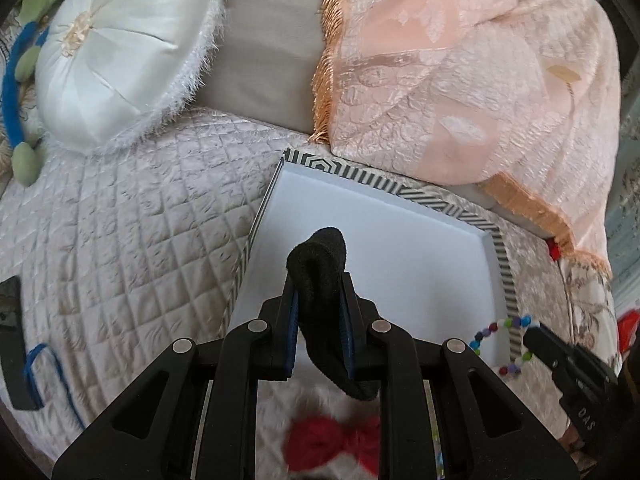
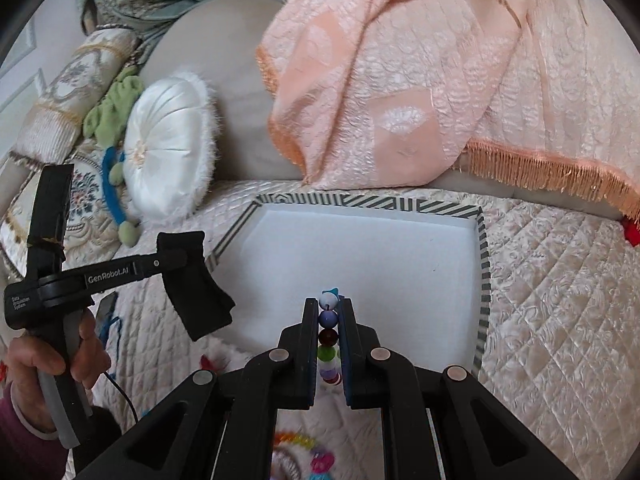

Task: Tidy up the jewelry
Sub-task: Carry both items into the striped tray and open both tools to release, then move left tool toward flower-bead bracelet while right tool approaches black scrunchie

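Note:
My left gripper (image 1: 320, 278) is shut on a black fabric band (image 1: 320, 256) that sticks out past the fingertips and hangs down behind them. It hovers over the near left part of a white tray (image 1: 400, 248) with a striped rim. My right gripper (image 2: 329, 305) is shut on a string of coloured beads (image 2: 328, 322), lined up between its fingers above the tray's (image 2: 360, 248) near edge. The left wrist view shows the beads (image 1: 502, 326) looping from the right gripper (image 1: 536, 336) at the tray's near right corner. In the right wrist view a hand (image 2: 80, 352) holds the left gripper (image 2: 176, 256) with the black band (image 2: 200, 304).
The tray lies on a quilted cover (image 1: 120, 220). Behind it are a white round cushion (image 1: 120, 48) and a peach fringed throw (image 1: 460, 72). A red bow (image 1: 332, 444) lies below the left gripper, and bright trinkets (image 2: 304, 452) below the right. A blue headband (image 1: 10, 92) lies far left.

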A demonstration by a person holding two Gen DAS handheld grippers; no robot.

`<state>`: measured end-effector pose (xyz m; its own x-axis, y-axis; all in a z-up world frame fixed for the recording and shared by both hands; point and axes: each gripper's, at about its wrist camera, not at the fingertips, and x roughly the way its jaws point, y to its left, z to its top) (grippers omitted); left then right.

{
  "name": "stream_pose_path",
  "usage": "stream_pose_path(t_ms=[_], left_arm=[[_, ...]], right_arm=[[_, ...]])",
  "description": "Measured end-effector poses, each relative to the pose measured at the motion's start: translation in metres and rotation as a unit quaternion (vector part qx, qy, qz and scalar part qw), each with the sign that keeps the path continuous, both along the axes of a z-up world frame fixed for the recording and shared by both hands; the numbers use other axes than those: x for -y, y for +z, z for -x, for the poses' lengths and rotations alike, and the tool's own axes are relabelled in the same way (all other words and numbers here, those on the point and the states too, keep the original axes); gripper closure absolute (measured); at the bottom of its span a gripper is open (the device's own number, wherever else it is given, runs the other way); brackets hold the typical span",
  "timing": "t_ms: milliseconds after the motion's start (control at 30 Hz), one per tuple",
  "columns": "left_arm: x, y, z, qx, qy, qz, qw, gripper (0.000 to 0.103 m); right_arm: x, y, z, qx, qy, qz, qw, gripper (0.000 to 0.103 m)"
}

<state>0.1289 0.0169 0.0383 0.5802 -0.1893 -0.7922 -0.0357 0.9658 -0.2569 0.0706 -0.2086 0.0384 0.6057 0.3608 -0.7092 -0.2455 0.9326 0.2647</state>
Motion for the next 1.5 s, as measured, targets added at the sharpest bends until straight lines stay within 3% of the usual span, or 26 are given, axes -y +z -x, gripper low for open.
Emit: stream_pose_path(t_ms=[267,433,467,567,633,700,1200,1500], left_arm=[[-0.003,-0.042,-0.022,-0.038,0.022,-0.031,0.9986,0.086],[-0.002,-0.050,-0.019,-0.048,0.019,-0.037,0.9980,0.084],[-0.001,-0.051,-0.018,-0.049,0.018,-0.039,0.9979,0.082],[0.003,-0.049,-0.014,-0.050,0.012,-0.045,0.9977,0.055],[0.002,-0.047,-0.009,-0.045,0.012,-0.042,0.9980,0.045],[0.000,-0.045,-0.003,-0.043,0.012,-0.043,0.9981,0.044],[-0.008,-0.012,0.082,-0.006,0.003,-0.087,0.9962,0.044],[-0.025,0.005,0.132,0.007,0.005,-0.070,0.9975,0.044]], right_arm=[[0.032,-0.049,-0.026,-0.063,-0.043,0.006,0.997,0.094],[0.049,-0.063,-0.023,-0.088,-0.071,0.029,0.993,0.094],[0.051,-0.063,-0.022,-0.092,-0.074,0.030,0.992,0.094],[0.054,-0.064,-0.020,-0.099,-0.071,0.025,0.992,0.094],[0.053,-0.062,-0.012,-0.094,-0.068,0.038,0.992,0.084],[0.053,-0.057,-0.003,-0.087,-0.059,0.033,0.994,0.068],[0.013,-0.007,0.069,-0.031,-0.039,0.017,0.999,0.068],[-0.003,0.009,0.111,-0.013,-0.034,0.011,0.999,0.067]])
